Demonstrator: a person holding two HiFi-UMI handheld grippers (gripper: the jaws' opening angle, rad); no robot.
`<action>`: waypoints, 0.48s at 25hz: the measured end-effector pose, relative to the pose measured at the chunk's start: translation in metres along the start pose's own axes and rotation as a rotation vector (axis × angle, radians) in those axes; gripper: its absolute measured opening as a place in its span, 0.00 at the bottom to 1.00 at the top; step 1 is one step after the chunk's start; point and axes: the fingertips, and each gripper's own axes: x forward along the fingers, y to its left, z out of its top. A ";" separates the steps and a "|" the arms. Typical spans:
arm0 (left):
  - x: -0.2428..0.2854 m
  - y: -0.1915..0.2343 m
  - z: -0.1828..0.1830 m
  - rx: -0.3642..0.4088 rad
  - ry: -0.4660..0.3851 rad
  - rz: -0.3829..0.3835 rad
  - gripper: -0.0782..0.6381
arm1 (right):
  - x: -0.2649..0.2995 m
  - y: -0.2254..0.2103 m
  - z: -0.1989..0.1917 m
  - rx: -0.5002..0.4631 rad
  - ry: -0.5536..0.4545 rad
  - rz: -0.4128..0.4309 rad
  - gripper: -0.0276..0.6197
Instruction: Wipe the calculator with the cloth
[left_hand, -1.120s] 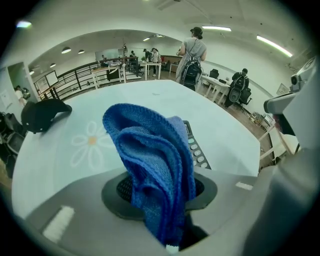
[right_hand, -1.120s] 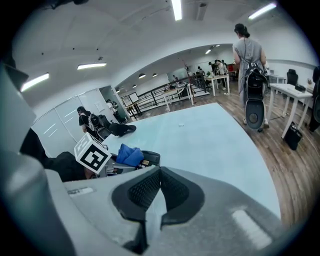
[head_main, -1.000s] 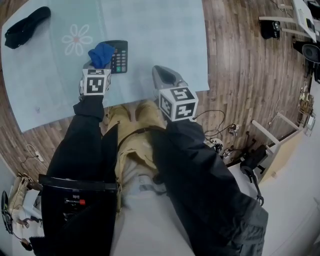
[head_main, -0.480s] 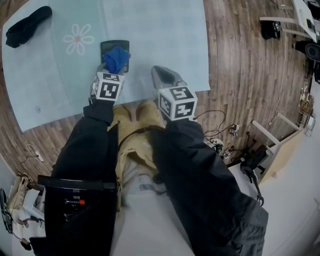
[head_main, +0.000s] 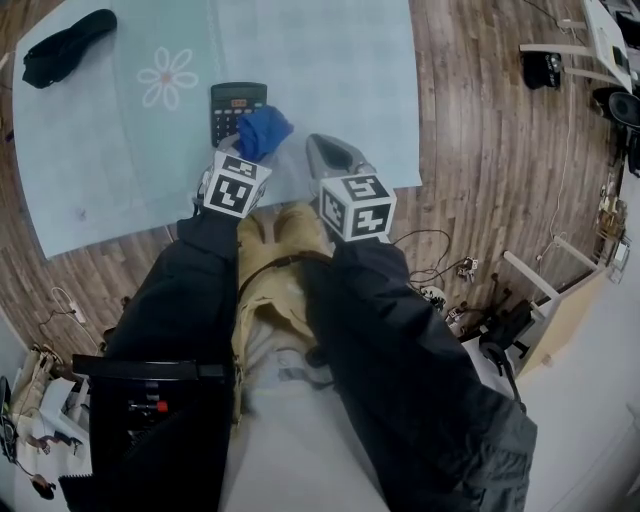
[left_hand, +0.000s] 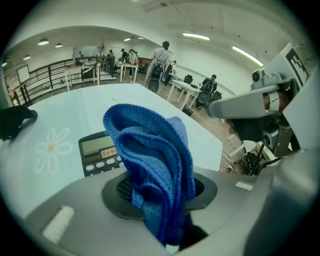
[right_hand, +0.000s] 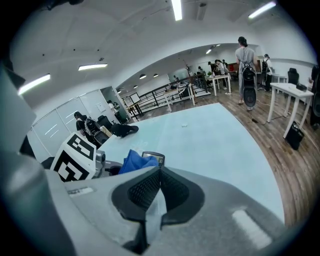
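The cloth (head_main: 263, 130), clamped in the left fingers (left_hand: 75, 215), has been swept rightward; the calculator (head_main: 233, 105) lies just left of it. The right fingers (right_hand: 215, 210) are closed, empty.

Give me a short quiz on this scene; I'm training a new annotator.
1. True or false: the left hand-held gripper is shut on the blue cloth.
2. The calculator lies on: A) bare wood, B) the pale blue mat, C) a chair.
3. Fill in: the right hand-held gripper has its jaws ___ with nothing between them.

Key: 1 true; 2 B; 3 together.
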 end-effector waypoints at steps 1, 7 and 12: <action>-0.004 -0.001 0.007 -0.012 -0.017 -0.004 0.34 | -0.001 0.000 0.003 -0.004 -0.007 0.001 0.04; -0.047 0.014 0.060 -0.064 -0.196 0.040 0.34 | -0.014 0.011 0.044 -0.060 -0.125 -0.015 0.04; -0.098 0.022 0.104 -0.074 -0.364 0.107 0.34 | -0.045 0.028 0.088 -0.106 -0.266 -0.034 0.04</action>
